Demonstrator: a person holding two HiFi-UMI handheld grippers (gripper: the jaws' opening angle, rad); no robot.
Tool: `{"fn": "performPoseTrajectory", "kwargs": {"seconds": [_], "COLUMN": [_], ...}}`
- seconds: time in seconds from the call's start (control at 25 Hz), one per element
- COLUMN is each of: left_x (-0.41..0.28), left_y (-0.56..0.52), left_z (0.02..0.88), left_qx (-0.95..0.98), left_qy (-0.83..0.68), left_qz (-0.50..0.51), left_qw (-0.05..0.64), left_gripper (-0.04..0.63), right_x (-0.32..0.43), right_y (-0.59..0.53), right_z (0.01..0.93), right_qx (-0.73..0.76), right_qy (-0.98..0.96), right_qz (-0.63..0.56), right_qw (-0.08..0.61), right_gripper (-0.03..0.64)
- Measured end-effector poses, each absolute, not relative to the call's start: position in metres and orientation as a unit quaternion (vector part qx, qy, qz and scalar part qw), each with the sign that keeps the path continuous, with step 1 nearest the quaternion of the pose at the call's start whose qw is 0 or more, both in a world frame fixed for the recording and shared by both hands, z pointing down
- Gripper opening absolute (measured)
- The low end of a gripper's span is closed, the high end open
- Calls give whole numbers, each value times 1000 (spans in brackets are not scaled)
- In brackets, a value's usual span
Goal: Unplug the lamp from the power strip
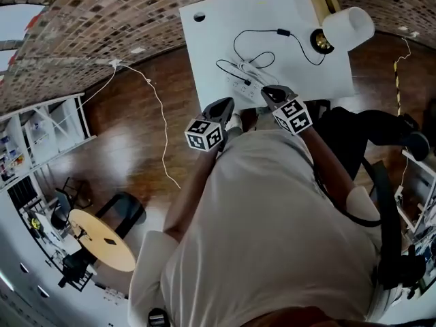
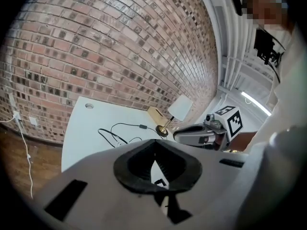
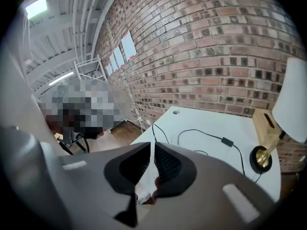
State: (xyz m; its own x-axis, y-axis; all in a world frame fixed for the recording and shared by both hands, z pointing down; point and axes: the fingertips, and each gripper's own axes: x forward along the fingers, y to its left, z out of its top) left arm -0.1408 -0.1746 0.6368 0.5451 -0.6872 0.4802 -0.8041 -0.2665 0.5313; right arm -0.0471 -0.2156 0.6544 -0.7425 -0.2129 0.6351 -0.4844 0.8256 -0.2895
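Risks first: the power strip (image 1: 246, 87) lies loose near the front edge of the white table (image 1: 204, 60). If we tug the plug (image 1: 247, 81) without pinning the strip, the whole thing likely slides or lifts. The black cord (image 1: 300, 46) loops back to the lamp (image 1: 346, 27) at the far right corner, so a pull on the cord instead of the plug body could drag or tip the lamp. The loops around the strip are tangled and easy to mis-grab.

Pose: both hands are in front of the torso, over the table's near edge, pointing forward and down.
- left gripper (image 1: 223, 105): left of the strip, short of it, jaws pressed together, empty
- right gripper (image 1: 270, 91): just beside the strip's right end, contact unclear, jaws cracked a sliver apart, nothing between them

Plug looks seated, lamp not yet unplugged
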Motion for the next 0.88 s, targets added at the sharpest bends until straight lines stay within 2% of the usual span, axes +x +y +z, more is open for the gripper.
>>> {"fn": "performPoseTrajectory", "kwargs": {"seconds": [0.16, 0.6, 0.72, 0.88], "left_x": [-135, -131, -133, -138], "left_y": [-179, -176, -184, -200], "left_z": [648, 708, 728, 764], "left_qx": [777, 751, 745, 746], "left_qy": [-475, -494, -493, -477], "left_qz": [85, 177, 185, 216], "left_qw": [405, 399, 409, 412], "left_gripper": [5, 6, 38, 34], "right_x": [-48, -68, -75, -82], "right_y": [-233, -240, -233, -230], "right_z": [675, 730, 741, 754], "right_qx": [160, 71, 51, 45], "right_qy": [-906, -900, -895, -885], "right_qz": [205, 196, 193, 183], "right_qw": [335, 382, 400, 427], "right_gripper": [71, 86, 87, 94]}}
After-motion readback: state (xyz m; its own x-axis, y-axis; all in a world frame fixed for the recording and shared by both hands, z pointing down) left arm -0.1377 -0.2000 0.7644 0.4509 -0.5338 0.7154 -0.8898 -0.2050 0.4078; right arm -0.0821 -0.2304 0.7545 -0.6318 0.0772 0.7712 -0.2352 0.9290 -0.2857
